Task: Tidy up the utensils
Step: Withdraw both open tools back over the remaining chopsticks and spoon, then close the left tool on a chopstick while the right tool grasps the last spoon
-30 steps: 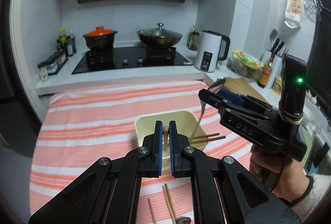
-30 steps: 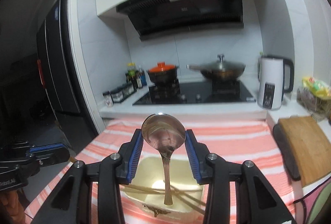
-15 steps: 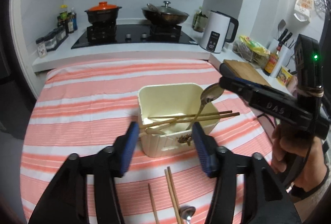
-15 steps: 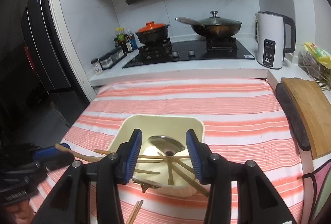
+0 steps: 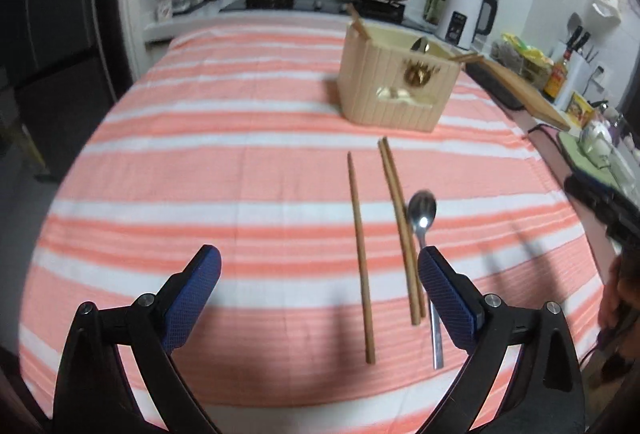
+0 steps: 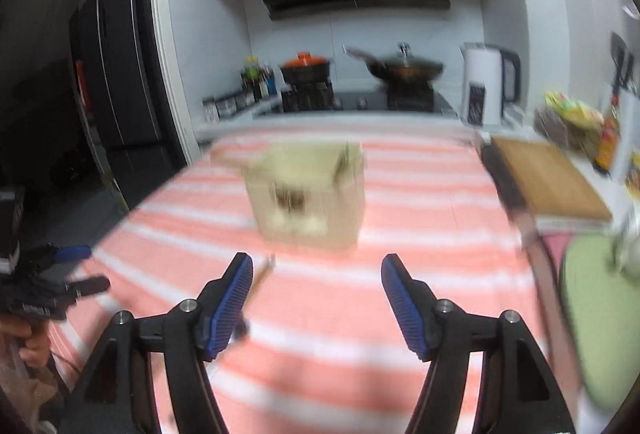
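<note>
a: across the striped tablecloth [image 5: 240, 153] we go, biggest thing first: the cream holder box [image 5: 396, 89] sits toward the far side, chopstick ends and a spoon bowl poking over its rim, so part of the sorting looks done.

b: and what's left?

a: nearer the camera, three loose chopsticks [image 5: 360, 250], one alone and a pair touching each other, plus a metal spoon [image 5: 424, 218] just beside that pair. all flat on the cloth, well apart from the box.

b: the claws?

a: left gripper [image 5: 318, 282] has just been opening, jaws spread very wide, nothing between the pads, the single chopstick lying below the gap. right gripper [image 6: 316, 294] also just been opening, jaws apart and empty, the picture blurred.

b: so roughly midway?

a: my guess, yes. four pieces to go.
</note>
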Demonstrator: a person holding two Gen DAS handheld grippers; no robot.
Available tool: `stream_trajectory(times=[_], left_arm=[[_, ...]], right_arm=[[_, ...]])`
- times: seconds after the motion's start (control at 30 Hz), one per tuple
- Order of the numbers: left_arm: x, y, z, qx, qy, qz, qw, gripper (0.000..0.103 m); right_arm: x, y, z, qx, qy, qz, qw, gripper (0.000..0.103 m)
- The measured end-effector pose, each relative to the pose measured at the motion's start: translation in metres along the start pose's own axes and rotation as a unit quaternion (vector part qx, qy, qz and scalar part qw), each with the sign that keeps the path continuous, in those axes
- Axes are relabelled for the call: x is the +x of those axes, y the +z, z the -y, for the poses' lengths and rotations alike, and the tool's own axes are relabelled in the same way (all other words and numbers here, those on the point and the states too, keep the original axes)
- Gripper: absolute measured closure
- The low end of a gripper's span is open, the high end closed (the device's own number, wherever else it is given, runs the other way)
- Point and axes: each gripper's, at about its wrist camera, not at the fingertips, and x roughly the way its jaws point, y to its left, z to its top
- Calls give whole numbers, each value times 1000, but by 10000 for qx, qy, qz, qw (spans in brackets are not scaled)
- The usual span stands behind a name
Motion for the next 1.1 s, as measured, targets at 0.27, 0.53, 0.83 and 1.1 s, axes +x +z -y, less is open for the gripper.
stream_trajectory(times=[0.27,0.53,0.83,1.1], left_arm=[[15,-34,7,45,38,-79,10000,4],[44,-32,21,400,84,-110,9991,5],[71,-30,29,768,106,-280,9966,98],[62,-37,3,-56,268,-98,9996,99]], right_arm=[[9,-101,-26,249,175,-877,9957,35],[15,-101,-62,215,609,-1096,9919,46],[43,-84,-87,240,897,-1399,9858,72],[74,-65,-113,37,808,-1501,9854,72]])
